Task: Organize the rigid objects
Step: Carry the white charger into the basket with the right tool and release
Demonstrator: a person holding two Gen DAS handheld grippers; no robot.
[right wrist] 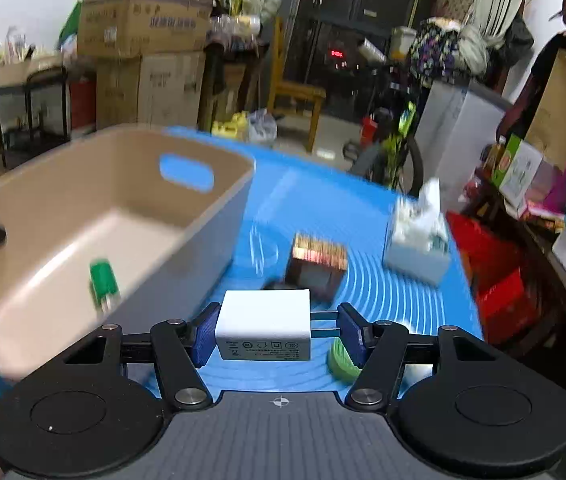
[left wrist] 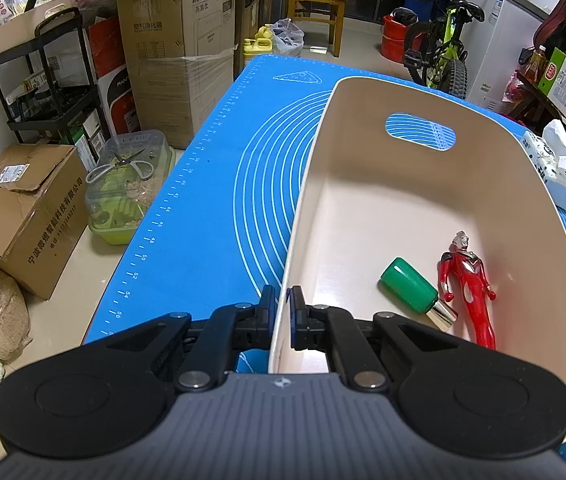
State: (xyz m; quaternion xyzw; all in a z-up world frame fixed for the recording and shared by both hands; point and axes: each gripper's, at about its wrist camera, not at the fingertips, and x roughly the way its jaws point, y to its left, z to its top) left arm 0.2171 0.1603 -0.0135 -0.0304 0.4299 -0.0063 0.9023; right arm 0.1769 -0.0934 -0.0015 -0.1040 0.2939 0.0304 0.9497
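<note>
Two grippers engaged. Left gripper (left wrist: 283, 312) is clamped tight on the near wall of the beige bin (left wrist: 423, 92). Right gripper (right wrist: 279, 332) is pinched on a white charger (right wrist: 263, 330), prongs against its right pad, held above the blue mat (right wrist: 323, 200) just right of the bin.

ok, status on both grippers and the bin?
Left gripper clamped on bin wall. Right gripper holding white charger. Bottle and toy figure in bin. Nothing blocking.
</note>
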